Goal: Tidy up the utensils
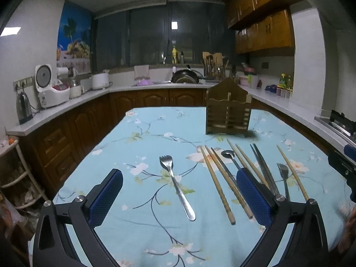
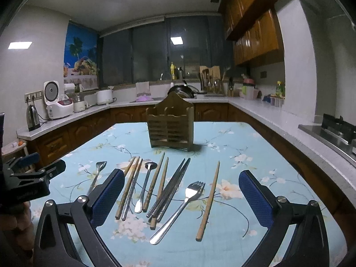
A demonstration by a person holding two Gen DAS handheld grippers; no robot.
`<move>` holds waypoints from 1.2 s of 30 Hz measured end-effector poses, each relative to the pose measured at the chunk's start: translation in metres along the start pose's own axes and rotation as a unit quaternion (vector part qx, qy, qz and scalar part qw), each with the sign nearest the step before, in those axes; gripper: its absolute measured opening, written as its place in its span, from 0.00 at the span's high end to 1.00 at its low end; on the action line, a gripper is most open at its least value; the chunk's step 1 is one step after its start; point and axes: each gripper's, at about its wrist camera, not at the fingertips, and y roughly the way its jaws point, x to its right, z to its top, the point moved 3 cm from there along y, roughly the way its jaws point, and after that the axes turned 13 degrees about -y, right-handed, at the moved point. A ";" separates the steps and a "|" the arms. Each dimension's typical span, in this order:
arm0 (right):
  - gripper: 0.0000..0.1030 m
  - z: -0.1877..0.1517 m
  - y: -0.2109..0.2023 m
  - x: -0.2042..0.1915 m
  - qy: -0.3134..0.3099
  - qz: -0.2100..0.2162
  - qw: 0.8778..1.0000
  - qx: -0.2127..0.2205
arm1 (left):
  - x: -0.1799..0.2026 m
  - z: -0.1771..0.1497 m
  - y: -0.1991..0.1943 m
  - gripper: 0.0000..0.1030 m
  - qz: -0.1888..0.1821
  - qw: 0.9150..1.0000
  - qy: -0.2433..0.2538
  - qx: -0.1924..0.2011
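Observation:
A wooden slatted utensil holder (image 1: 228,113) (image 2: 170,126) stands upright at the far side of the table. In front of it lie loose utensils: a steel fork (image 1: 176,187) alone on the left, wooden chopsticks (image 1: 217,184) (image 2: 128,187), a small steel spoon (image 1: 228,154) (image 2: 144,184), metal chopsticks (image 1: 264,169) (image 2: 171,189), a second fork (image 2: 180,211) (image 1: 283,178) and a single wooden chopstick (image 2: 209,202) (image 1: 292,171). My left gripper (image 1: 180,195) hovers open above the lone fork. My right gripper (image 2: 181,195) hovers open over the second fork and the metal chopsticks. Neither holds anything.
The table wears a light blue floral cloth (image 1: 142,133) (image 2: 244,146). Kitchen counters (image 1: 66,104) with a rice cooker (image 1: 52,89), a kettle (image 1: 23,106) and a wok (image 1: 184,76) ring the table. A stove (image 2: 333,133) sits at the right. Part of the other gripper (image 2: 29,178) shows at the left edge.

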 end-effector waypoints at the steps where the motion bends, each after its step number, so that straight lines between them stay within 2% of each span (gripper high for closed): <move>1: 0.00 0.000 0.003 0.003 0.004 0.003 1.000 -0.005 | 0.000 0.002 0.003 0.01 0.000 1.000 -0.001 -0.005; 4: 0.00 0.004 0.015 0.010 0.018 0.014 0.999 -0.025 | 0.003 0.013 0.018 0.01 -0.002 1.000 0.001 -0.029; 10: 0.01 0.011 0.044 0.027 0.039 0.028 0.997 -0.067 | 0.013 0.039 0.052 0.09 -0.018 0.996 0.001 -0.088; 13: 0.08 0.015 0.065 0.036 0.053 0.036 0.993 -0.096 | 0.016 0.051 0.069 0.14 -0.026 0.993 -0.001 -0.117; 15: 0.21 0.015 0.083 0.042 0.066 0.049 0.990 -0.118 | 0.019 0.058 0.082 0.18 -0.029 0.990 0.000 -0.140; 18: 0.36 0.014 0.110 0.047 0.084 0.062 0.984 -0.148 | 0.020 0.066 0.101 0.23 -0.029 0.986 0.001 -0.166; 22: 0.51 0.012 0.145 0.044 0.094 0.082 0.974 -0.188 | 0.017 0.076 0.128 0.33 -0.030 0.979 -0.001 -0.199; 24: 0.59 0.009 0.164 0.040 0.097 0.096 0.968 -0.208 | 0.016 0.078 0.139 0.34 -0.031 0.977 -0.003 -0.212; 28: 0.67 0.004 0.194 0.036 0.097 0.105 0.960 -0.240 | 0.016 0.080 0.163 0.44 -0.030 0.971 0.002 -0.239; 30: 0.74 -0.001 0.208 0.036 0.099 0.106 0.955 -0.257 | 0.016 0.079 0.175 0.49 -0.022 0.969 0.011 -0.247; 36: 0.80 -0.013 0.234 0.036 0.101 0.103 0.946 -0.290 | 0.016 0.076 0.207 0.64 -0.009 0.962 0.018 -0.273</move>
